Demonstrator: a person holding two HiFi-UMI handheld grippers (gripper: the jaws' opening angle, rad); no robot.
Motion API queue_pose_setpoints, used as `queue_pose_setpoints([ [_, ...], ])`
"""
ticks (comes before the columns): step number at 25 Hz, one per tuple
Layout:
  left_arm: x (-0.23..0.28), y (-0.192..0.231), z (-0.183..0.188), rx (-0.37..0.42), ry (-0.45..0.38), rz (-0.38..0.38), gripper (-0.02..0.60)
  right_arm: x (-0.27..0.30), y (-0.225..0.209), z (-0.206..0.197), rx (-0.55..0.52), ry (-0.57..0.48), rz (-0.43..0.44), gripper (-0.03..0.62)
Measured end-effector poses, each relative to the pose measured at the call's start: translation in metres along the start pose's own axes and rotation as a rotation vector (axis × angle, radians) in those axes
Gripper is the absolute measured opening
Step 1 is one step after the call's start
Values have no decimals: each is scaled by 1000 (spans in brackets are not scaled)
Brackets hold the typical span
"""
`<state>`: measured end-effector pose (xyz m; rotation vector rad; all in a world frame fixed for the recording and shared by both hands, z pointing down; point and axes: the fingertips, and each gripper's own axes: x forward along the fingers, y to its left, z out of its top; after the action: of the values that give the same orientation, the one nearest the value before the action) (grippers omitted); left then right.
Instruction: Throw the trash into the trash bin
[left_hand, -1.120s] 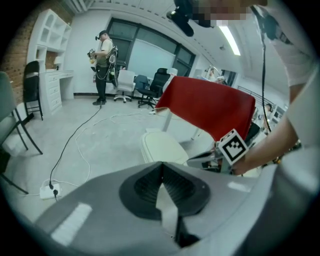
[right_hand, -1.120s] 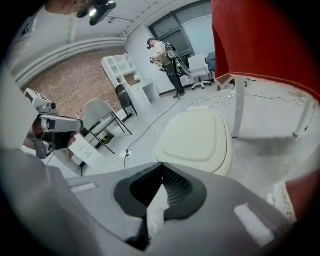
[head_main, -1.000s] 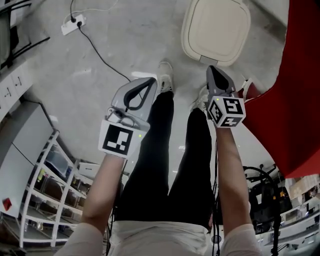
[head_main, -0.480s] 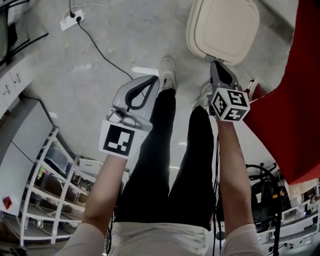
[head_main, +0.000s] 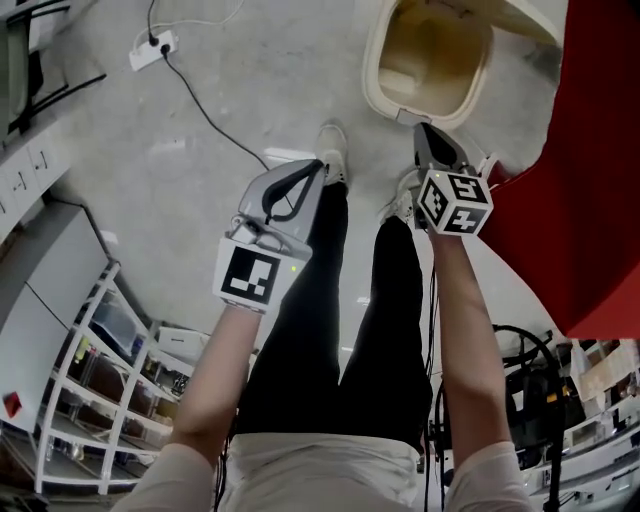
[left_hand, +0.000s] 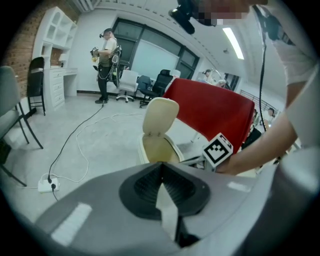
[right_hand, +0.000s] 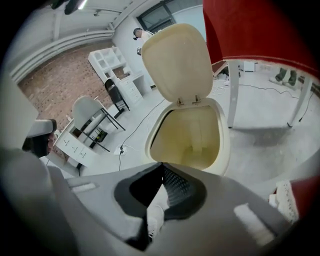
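Observation:
The cream trash bin (head_main: 378, 92) stands on the floor just ahead of my feet. Its lid (right_hand: 175, 62) is tipped up, and the inside looks yellowish and bare. From the left gripper view the bin (left_hand: 156, 150) lies ahead and a little right. My left gripper (head_main: 318, 165) hangs over my left leg, short of the bin, jaws closed tip to tip. I see no trash in it (left_hand: 161, 179). My right gripper (head_main: 425, 130) hovers at the bin's near rim, also shut with nothing between its pads (right_hand: 162, 167). No trash shows anywhere.
A red-covered table (head_main: 590, 170) stands close on the right of the bin. A power strip with its cable (head_main: 152, 45) lies on the floor at the far left. A white shelf rack (head_main: 100, 380) is at my left. A person (left_hand: 106, 55) stands far off by office chairs.
The bin's lid was down in both earlier frames and has swung up, showing the inside. Both grippers stay about where they were.

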<state>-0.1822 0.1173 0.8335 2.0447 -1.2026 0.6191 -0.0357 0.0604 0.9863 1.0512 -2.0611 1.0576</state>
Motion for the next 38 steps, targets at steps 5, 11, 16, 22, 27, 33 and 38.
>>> queue_pose_setpoints([
  [5, -22, -22, 29, 8, -28, -24, 3, -41, 17, 19, -27, -8, 34, 0],
  [11, -48, -52, 62, 55, -79, -61, 3, -97, 45, 47, -78, -30, 72, 0],
  [16, -73, -81, 89, 63, -104, -81, 3, -148, 62, 65, -98, -53, 81, 0],
  [22, -99, -104, 112, 47, -103, -77, 3, -213, 75, 90, -101, -83, 75, 0],
  [27, -120, -122, 136, -2, -115, -78, 3, -261, 86, 114, -126, -108, 80, 0],
  [33, -145, -143, 162, 18, -101, -102, 3, -313, 93, 134, -97, -144, 73, 0],
  [38, -182, -162, 191, 93, -108, -112, 3, -372, 114, 158, -88, -187, 65, 0],
])
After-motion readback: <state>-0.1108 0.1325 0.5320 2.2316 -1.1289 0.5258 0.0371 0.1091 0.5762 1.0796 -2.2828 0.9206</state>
